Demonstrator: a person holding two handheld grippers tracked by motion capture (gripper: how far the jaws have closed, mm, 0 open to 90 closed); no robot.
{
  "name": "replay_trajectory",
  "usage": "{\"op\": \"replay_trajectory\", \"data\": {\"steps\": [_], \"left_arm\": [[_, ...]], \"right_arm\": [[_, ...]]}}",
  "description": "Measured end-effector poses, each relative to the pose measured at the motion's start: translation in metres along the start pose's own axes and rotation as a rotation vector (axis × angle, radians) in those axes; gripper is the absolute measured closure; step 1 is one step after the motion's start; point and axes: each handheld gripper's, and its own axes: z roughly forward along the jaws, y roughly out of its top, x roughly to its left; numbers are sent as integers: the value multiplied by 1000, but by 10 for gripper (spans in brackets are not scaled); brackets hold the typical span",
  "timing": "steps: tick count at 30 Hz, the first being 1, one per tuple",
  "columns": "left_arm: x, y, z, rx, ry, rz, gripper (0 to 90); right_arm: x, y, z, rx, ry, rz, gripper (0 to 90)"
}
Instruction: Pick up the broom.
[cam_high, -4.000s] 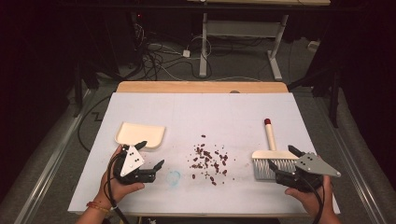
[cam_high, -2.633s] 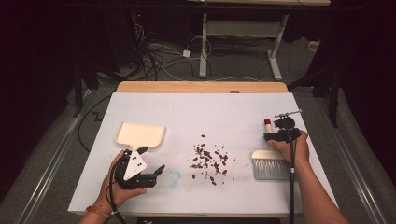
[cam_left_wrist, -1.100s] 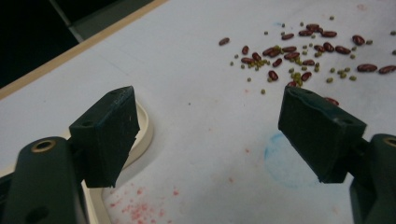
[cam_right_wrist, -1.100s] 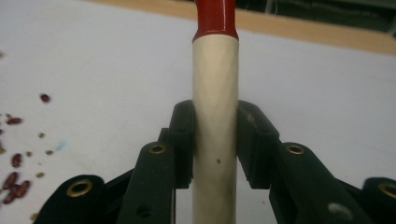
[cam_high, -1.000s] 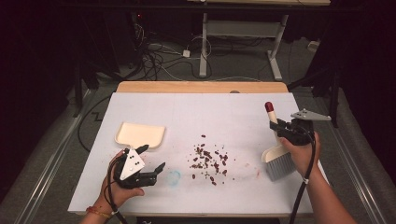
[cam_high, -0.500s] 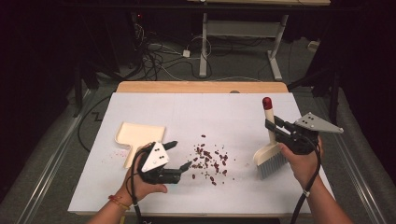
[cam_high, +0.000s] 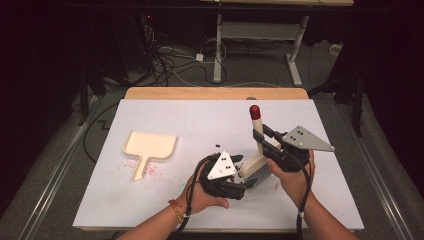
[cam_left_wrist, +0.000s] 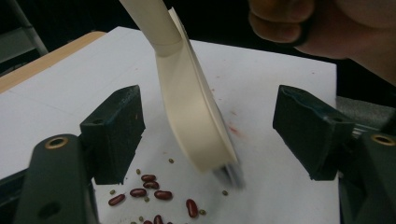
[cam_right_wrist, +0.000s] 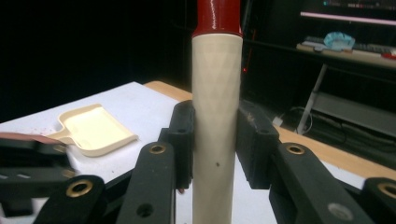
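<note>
My right gripper (cam_high: 266, 140) is shut on the cream handle of a red-tipped brush (cam_high: 256, 131), which stands almost upright with its bristles down on the white table (cam_high: 200, 120). The right gripper view has both jaws pressed on the brush handle (cam_right_wrist: 217, 107). My left gripper (cam_high: 244, 184) sits just left of the brush head. Its jaws have just been closing but stand open on either side of the brush head (cam_left_wrist: 191, 112) without touching it. Red beans (cam_left_wrist: 152, 186) lie scattered under that gripper. A cream dustpan (cam_high: 149, 145) rests at the left.
A bare wooden strip (cam_high: 215, 93) runs along the table's far edge. Beyond it lie floor cables and a desk frame (cam_high: 260, 35). Faint red smudges (cam_high: 155, 172) mark the sheet by the dustpan's handle. The person's right hand (cam_left_wrist: 327, 23) shows in the left gripper view.
My left gripper has slid right, over the beans and up to the brush. My right gripper has carried the brush left toward the pile and stood it more upright.
</note>
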Motion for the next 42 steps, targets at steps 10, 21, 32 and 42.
{"op": "replay_trajectory", "data": {"steps": [10,21,32,42], "left_arm": [[11,-6,4,9,53,-10,474],[26,-11,-10,63,57,43,647],[38,-13,-42,134,-52,114,659],[34,-21,-66,146,-184,163,658]], "right_arm": [[22,3,-1,-37,47,-10,698],[17,3,-10,-46,124,-29,688],[-3,1,-20,63,357,-153,519],[6,-23,5,279,570,-281,425]]}}
